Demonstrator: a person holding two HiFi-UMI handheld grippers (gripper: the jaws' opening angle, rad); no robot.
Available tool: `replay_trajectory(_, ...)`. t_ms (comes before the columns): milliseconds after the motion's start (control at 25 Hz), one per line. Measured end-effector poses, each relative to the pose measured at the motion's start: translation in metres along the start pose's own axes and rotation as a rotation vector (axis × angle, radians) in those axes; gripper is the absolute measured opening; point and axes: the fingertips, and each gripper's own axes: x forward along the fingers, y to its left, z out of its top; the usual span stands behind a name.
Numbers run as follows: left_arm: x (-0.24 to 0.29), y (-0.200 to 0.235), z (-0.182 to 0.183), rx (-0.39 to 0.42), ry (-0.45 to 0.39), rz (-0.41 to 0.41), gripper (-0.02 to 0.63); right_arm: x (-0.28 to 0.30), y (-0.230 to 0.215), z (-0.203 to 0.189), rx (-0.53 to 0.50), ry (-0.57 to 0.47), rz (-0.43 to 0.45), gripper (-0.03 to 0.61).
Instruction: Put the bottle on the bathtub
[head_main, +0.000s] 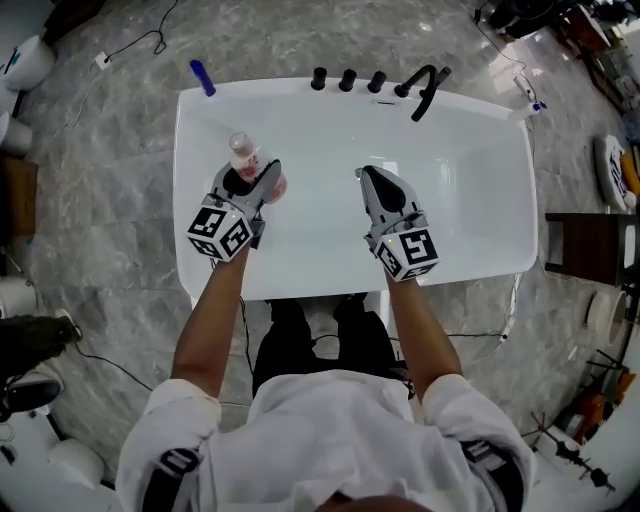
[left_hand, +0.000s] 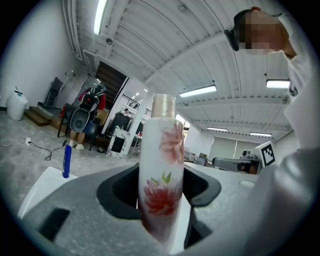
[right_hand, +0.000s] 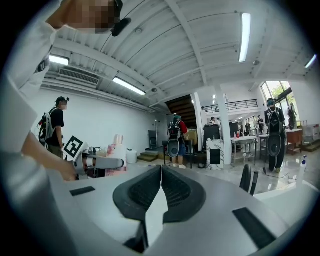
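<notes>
Grey marble floor (head_main: 100, 280) surrounds the white bathtub (head_main: 470, 190). Over its basin, the left hand-held gripper (head_main: 256, 180) clamps the upright floral bottle (head_main: 243, 155). The right hand-held gripper (head_main: 363, 175) is closed and empty.

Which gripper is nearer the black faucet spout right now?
Right. The right gripper, shut and empty, hangs over the tub down-left of the faucet spout; the left gripper, gripping the floral bottle, is farther left.
</notes>
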Motion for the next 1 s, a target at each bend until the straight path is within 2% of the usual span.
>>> replay_trajectory(200, 0.042, 0.039, -0.021, 0.064, -0.007, 0.031, 0.227, 0.060, -0.033, -0.036, 0.043, -0.034, 0.017, 0.015)
replay_trajectory(400, 0.087, 0.075, -0.041, 0.114, -0.015, 0.098, 0.227, 0.116, -0.061, -0.066, 0.017, -0.036, 0.091, 0.015)
replay_trajectory(520, 0.111, 0.098, -0.055, 0.113, -0.020, 0.143, 0.227, 0.135, -0.072, -0.094, 0.010, -0.001, 0.119, 0.015)
replay_trajectory(680, 0.138, 0.127, -0.074, 0.118, -0.003, 0.169, 0.227, 0.154, -0.077, -0.136, -0.006, 0.059, 0.115, 0.015)
replay_trajectory(1000, 0.181, 0.164, -0.090, 0.157, 0.015, 0.194, 0.227, 0.205, -0.099, -0.179, -0.015, 0.080, 0.144, 0.015)
